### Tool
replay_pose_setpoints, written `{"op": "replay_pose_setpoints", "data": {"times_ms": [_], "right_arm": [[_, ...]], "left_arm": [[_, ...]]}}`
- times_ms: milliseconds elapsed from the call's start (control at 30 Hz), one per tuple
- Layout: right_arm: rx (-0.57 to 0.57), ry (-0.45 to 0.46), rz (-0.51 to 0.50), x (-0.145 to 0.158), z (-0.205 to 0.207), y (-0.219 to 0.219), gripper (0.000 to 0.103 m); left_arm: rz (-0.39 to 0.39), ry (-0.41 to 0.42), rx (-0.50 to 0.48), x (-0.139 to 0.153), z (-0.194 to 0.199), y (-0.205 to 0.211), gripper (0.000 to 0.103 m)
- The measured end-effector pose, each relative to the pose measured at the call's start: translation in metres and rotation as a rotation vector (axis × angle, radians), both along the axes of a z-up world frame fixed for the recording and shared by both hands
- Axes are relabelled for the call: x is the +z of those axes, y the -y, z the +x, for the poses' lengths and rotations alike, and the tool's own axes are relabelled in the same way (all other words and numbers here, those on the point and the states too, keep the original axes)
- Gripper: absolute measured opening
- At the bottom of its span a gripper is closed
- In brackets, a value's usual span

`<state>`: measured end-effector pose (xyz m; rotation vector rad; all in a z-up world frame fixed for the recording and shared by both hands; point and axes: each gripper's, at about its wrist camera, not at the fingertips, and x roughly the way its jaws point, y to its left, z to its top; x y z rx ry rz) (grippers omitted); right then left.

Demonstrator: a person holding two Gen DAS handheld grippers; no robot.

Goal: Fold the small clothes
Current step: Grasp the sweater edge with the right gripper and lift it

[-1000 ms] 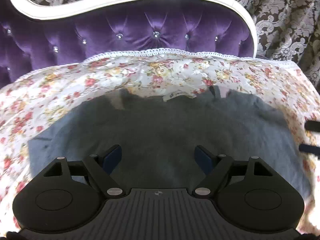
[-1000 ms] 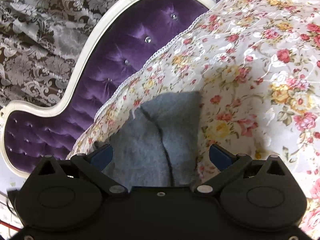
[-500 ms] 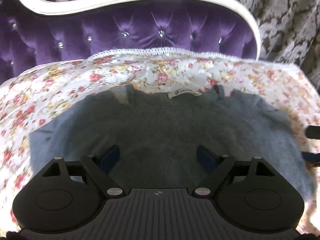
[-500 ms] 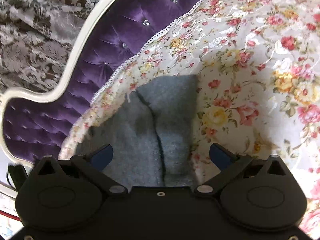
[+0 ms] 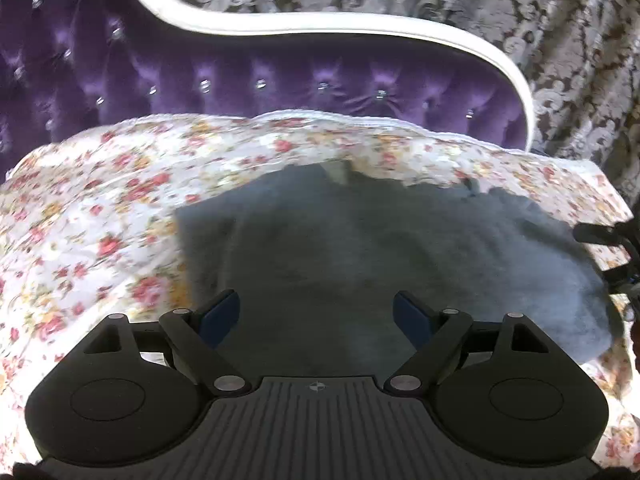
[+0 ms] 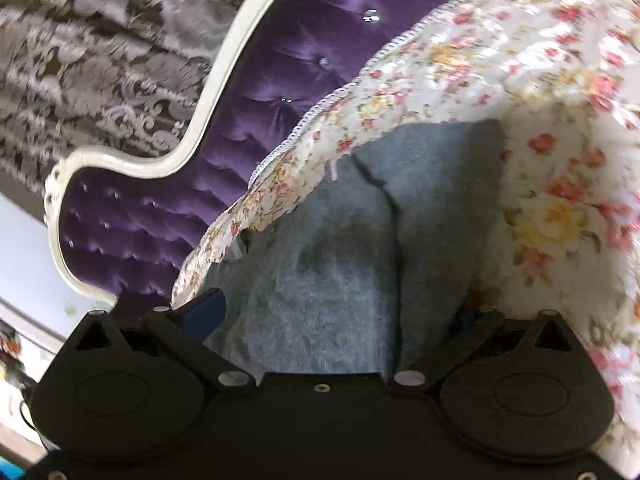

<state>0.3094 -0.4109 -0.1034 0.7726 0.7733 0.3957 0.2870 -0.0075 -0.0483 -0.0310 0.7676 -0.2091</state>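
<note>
A small grey knit garment (image 5: 360,248) lies flat on a floral bedspread (image 5: 100,220), neck end toward the headboard. My left gripper (image 5: 316,316) hovers open over its near half, blue pads wide apart and nothing pressed between them. At the right edge of the left wrist view, my right gripper (image 5: 600,236) pokes in beside the garment's side. In the right wrist view the garment (image 6: 328,280) shows a lengthwise crease. My right gripper (image 6: 334,312) stands open low over it; one blue pad (image 6: 204,312) shows, the other is hidden behind the garment's edge.
A purple tufted headboard (image 5: 320,80) with a white curved frame rises behind the bed. Patterned grey curtains (image 5: 580,60) hang beyond it. The floral bedspread (image 6: 560,160) extends on both sides of the garment. The bed's edge drops off at the left of the right wrist view.
The left gripper has slid sideways, so the garment sits further right in its view. The right gripper has come closer and lower, and the garment's edge now covers its right pad.
</note>
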Motion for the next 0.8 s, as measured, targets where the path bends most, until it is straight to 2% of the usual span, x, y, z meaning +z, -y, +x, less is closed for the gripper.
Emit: {"op": "replay_pose_setpoints", "data": {"times_ms": [133,200,267,333,567,700,800], "right_arm": [[0.001,0.017,-0.043,0.002,-0.001,-0.004,0.101],[-0.024,0.014,-0.085,0.003,-0.003,-0.007,0.084],[-0.059,0.005,-0.142,0.001,-0.004,-0.013,0.048],[-0.091,0.011,-0.202,0.0,-0.006,-0.019,0.032],[-0.143,0.018,-0.32,0.031,-0.014,-0.036,0.027],[-0.117,0.028,-0.421,0.066,-0.006,-0.063,0.027],[-0.078,0.053,-0.448,0.091,0.002,-0.088,0.027]], "left_arm": [[-0.021,-0.02,0.055,-0.006,0.006,-0.024,0.084],[-0.031,-0.012,0.079,-0.009,0.01,-0.035,0.084],[-0.034,-0.028,0.104,-0.01,0.012,-0.043,0.084],[-0.034,-0.054,0.094,-0.006,0.016,-0.052,0.084],[-0.03,0.004,0.134,0.016,0.013,-0.079,0.084],[-0.037,0.024,0.164,0.023,0.014,-0.09,0.084],[-0.06,0.019,0.181,0.026,0.014,-0.097,0.084]]}}
